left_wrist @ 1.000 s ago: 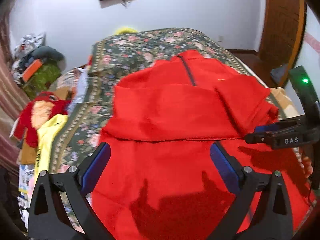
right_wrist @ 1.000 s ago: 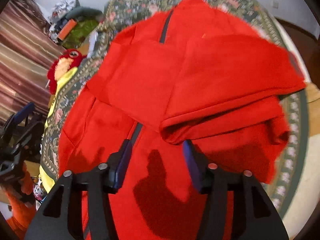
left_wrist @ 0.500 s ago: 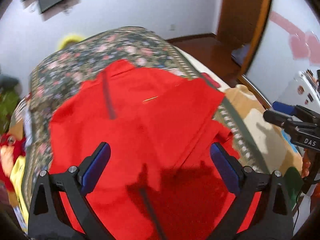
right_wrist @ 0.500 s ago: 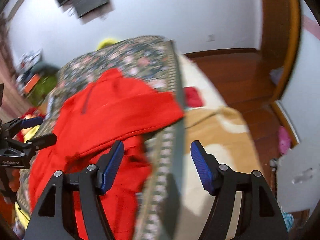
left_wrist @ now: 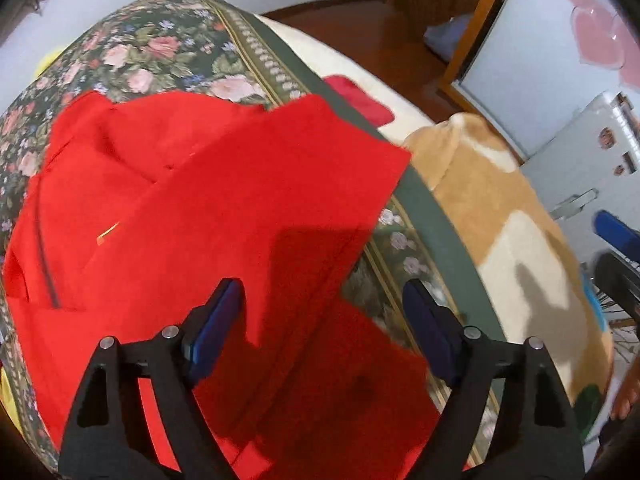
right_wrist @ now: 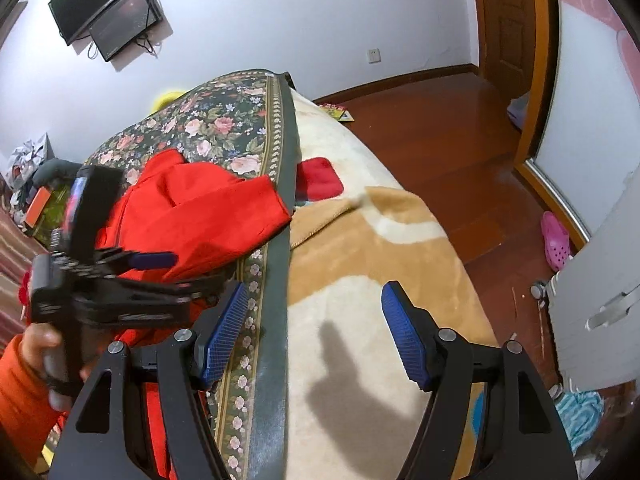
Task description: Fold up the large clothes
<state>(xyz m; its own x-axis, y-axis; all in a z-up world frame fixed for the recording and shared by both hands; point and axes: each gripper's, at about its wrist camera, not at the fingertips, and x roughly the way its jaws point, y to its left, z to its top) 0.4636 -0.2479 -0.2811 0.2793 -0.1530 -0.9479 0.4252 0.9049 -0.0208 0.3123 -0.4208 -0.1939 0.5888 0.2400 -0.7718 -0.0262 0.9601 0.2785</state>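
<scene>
Red garment [left_wrist: 208,216]: we find it spread, partly folded, across left and centre frame on the floral bedspread [left_wrist: 160,52]. Left gripper [left_wrist: 320,316] jaws closing above its edge, gripping nothing. Right gripper [right_wrist: 312,336] parted, empty, over the tan blanket [right_wrist: 360,248].

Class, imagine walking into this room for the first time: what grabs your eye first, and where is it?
The bright red garment, partly folded, lies on the dark floral bedspread. Beside it spreads a tan and cream blanket; a pink clog lies on the wooden floor.
</scene>
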